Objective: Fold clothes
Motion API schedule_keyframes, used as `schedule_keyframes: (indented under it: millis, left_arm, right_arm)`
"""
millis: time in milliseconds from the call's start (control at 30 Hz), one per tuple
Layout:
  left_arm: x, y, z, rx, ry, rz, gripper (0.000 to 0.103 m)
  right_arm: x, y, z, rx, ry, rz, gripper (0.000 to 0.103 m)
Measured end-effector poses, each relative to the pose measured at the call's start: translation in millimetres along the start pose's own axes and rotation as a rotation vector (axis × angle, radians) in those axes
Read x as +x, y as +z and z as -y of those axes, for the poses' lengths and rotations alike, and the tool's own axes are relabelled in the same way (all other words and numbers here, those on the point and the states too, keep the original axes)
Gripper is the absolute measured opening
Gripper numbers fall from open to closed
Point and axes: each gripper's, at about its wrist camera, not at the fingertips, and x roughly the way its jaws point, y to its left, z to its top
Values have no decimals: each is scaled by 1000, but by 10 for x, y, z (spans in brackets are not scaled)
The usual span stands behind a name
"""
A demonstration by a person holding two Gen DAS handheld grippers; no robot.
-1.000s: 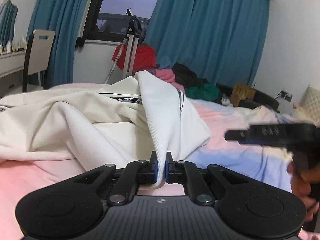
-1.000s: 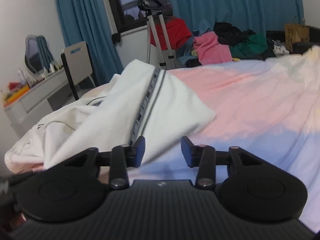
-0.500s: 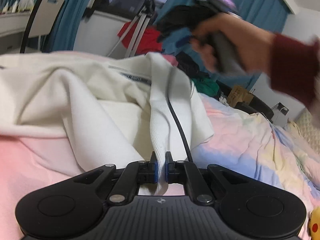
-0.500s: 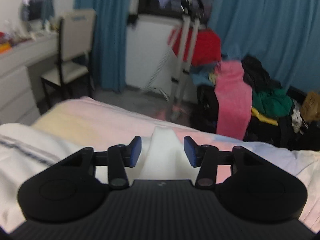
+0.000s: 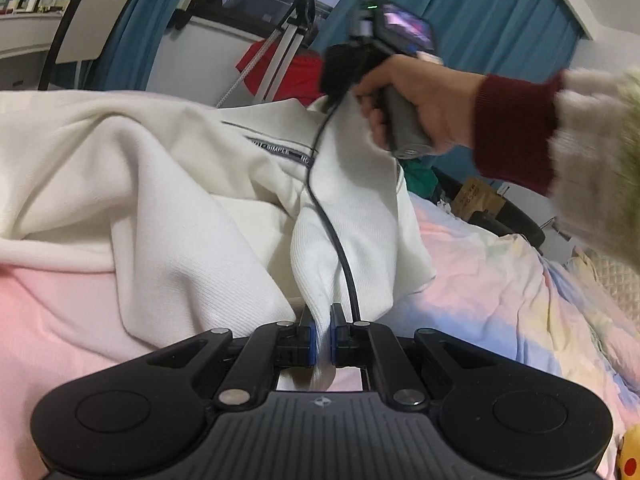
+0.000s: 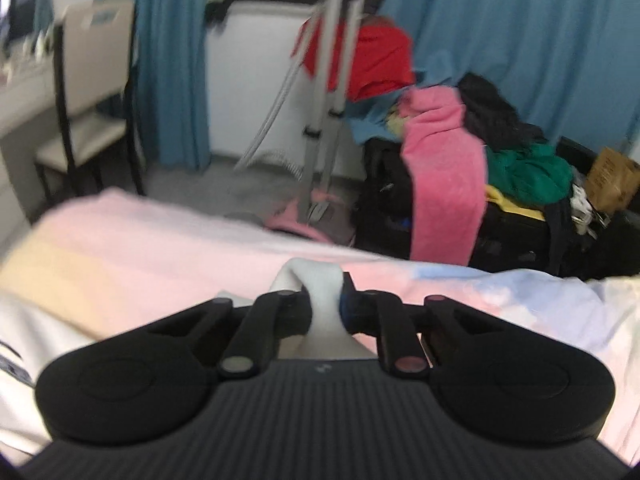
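Note:
A white garment (image 5: 160, 200) with a dark printed stripe lies crumpled on the pastel bed sheet (image 5: 500, 292). My left gripper (image 5: 323, 338) is shut on a near edge of it, low over the bed. In the left wrist view the right hand-held gripper (image 5: 352, 68) is at the garment's far raised corner, its cable hanging down over the cloth. In the right wrist view my right gripper (image 6: 325, 300) is shut on a fold of the white garment (image 6: 320, 292), above the bed sheet (image 6: 140, 240).
Beyond the bed's far edge stand a garment steamer stand (image 6: 328, 92), a chair (image 6: 88, 92) at a desk, and a pile of red, pink, black and green clothes (image 6: 448, 148). Blue curtains (image 6: 520, 40) cover the back wall. A cardboard box (image 6: 612, 172) sits at right.
My right gripper moved from beside the left one to the garment's far corner and closed on a fold there. The left gripper kept its hold and stayed near the bed.

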Motion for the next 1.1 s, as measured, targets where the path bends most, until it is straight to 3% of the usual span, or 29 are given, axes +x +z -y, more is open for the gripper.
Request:
schedule_keyframes:
  millis: [167,300,400,500,667,833,900,933,1033,1100]
  left_arm:
    - [-145,38,130,35,-7,35,7]
    - [-283,63,257,66,-1,69,7]
    - [-350,48,346,108,12,75,7]
    - [-369,-2,439,161,30,64,7]
    - [-299,-140,575,255,69,12,8]
    - [-215,-322,523,291,100,-61,9]
    - [-209,-366,493,298,113,-73,9]
    - [-209,-374,481,294,114,-75,9]
    - [-211,-374,436,262,113,-83,9]
    - [-189,-376,428,250,114,-90,9]
  right_arm:
    - [-734,-116,639,136,-52,151,12]
    - [-1390,-455,1318,304,-85,257,12]
    - [-1824,-873,1759,440,-101,289,12]
    - [-2114,-1461,2165,610,-130,257,12]
    - [-2266,-2617,2610,928,-110,93,12]
    - [-2194,-3211,2906,1139,38,-60,15]
    - [-2197,-3333,2999,1196,100,-50,16]
    - [-2201,-3385,3043,1222,131,-39,20]
    - [-2155,-3531,3135,1298,124,-25,53]
    - [-2051,-3638,3185,1330,128,-39,55]
